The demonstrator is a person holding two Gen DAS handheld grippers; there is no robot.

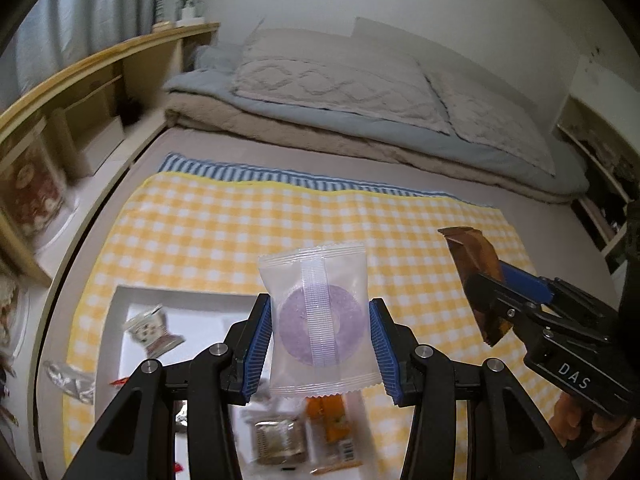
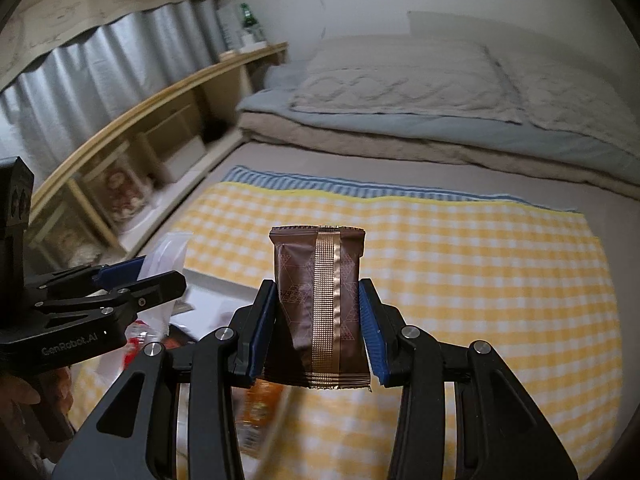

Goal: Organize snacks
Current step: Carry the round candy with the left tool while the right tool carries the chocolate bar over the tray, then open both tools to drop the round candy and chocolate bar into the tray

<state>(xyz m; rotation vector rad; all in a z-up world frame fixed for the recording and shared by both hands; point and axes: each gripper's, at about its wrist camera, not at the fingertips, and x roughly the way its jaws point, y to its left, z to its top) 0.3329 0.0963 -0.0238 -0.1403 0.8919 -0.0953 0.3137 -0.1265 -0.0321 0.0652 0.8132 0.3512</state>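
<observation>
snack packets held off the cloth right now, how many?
2: clear packet in the left tool; brown packet in the right tool. Others lie below.

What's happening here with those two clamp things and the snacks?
A person is sorting snacks with a handheld gripper in each hand. The left gripper is clamped on a clear packet with a purple ring inside; the right gripper is clamped on a brown wrapped snack. Both are held up above a yellow checked cloth on the bed. Below lie a white tray holding one packet and a few loose snacks, including an orange packet.
</observation>
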